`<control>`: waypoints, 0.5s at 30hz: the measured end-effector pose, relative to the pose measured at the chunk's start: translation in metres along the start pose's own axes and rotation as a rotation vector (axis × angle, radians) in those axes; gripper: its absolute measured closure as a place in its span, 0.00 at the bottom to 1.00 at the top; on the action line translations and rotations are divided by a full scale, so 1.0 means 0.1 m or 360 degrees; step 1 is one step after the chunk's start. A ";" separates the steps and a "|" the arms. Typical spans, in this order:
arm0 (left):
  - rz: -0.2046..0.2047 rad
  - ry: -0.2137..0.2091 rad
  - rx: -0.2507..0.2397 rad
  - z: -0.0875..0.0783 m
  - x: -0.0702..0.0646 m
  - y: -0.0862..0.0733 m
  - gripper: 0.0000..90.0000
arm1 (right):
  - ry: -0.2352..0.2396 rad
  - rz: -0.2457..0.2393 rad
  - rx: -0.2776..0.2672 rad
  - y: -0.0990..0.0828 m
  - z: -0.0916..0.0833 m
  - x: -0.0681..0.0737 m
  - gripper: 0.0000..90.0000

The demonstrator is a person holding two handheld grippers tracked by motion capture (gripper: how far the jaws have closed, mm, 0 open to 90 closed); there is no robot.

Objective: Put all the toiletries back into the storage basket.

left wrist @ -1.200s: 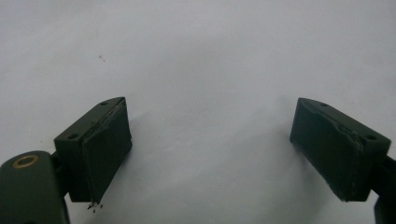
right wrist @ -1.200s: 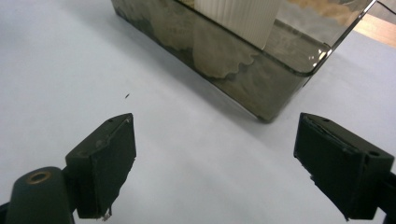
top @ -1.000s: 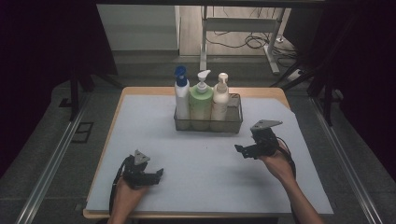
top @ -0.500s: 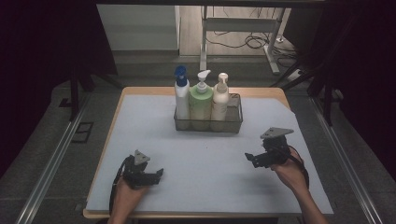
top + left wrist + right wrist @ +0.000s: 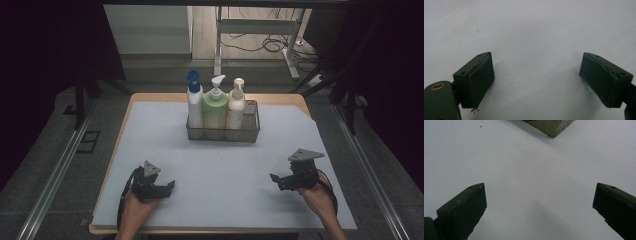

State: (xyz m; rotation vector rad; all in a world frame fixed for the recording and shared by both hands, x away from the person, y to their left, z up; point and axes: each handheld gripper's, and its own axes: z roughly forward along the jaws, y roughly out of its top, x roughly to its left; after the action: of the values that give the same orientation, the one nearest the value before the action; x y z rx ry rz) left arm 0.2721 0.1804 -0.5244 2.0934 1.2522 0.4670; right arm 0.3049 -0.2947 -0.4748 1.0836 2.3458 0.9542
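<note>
Three pump bottles upright in a wire basket (image 5: 250,131) at table's far middle: blue-capped bottle (image 5: 194,102) at left, green bottle (image 5: 215,110) in middle, cream bottle (image 5: 236,106) at right, touching side by side. Both grippers low over the white mat (image 5: 225,170) near the front edge, well apart from the basket. Left gripper (image 5: 169,186) at near left, jaws spread, nothing between, bare mat ahead in its own view. Right gripper (image 5: 274,178) at near right, jaws just opened to full width, empty, basket corner (image 5: 550,126) far ahead in its own view. Looks like bottles all loaded, hands parked. For a clean finish: keep jaws released, stay clear of basket, settle both low and still, avoid dragging cables across mat.
</note>
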 end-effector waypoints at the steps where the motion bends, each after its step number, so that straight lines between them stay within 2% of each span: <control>1: 0.0000 0.0000 0.0000 0.00 0.00 0.00 0.13 | 0.0003 0.0003 0.0003 -0.02 0.01 0.00 0.00; 15: 0.0001 0.0001 0.0000 0.00 0.00 0.00 0.13 | 0.0042 0.0059 0.0066 -0.35 0.19 0.03 0.00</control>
State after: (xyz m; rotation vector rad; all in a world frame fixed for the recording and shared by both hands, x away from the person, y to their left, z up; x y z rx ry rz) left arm 0.2721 0.1804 -0.5244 2.0935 1.2520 0.4678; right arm 0.2961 -0.3005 -0.5133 1.1410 2.3843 0.9426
